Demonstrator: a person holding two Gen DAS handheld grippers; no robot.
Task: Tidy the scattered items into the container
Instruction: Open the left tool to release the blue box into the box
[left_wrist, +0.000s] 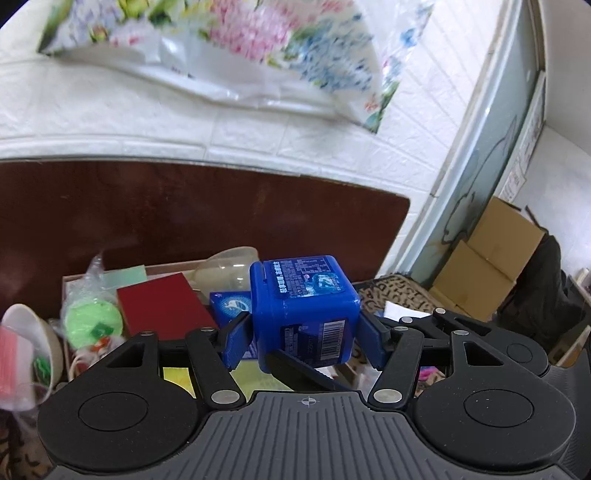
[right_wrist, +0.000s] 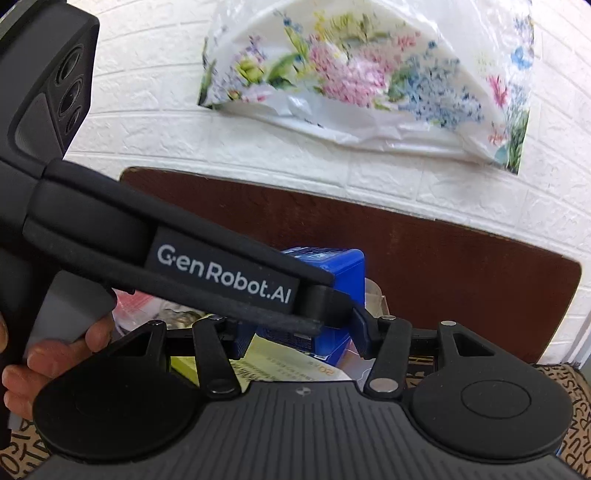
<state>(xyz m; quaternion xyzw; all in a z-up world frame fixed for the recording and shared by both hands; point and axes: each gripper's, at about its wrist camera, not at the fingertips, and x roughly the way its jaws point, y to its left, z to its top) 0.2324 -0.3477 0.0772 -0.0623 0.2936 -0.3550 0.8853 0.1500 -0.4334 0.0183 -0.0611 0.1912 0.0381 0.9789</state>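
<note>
A dark reddish-brown table (left_wrist: 207, 206) stands against a white brick-textured wall, its far edge touching the wall and its right corner rounded. On it rests a shallow light-coloured box (left_wrist: 107, 277), open at the top, holding a dark red booklet (left_wrist: 164, 308), a pale green card (left_wrist: 125, 275), a bagged bright green disc (left_wrist: 92, 319) and a clear plastic cup (left_wrist: 225, 269) lying on its side. Just beside the box's left wall sits a white bowl (left_wrist: 27, 345), tilted; what it rests on cannot be told.

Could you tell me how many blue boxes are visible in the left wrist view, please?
2: a blue cube box between the left jaws, and a smaller blue box in the container behind; others may be hidden.
</note>
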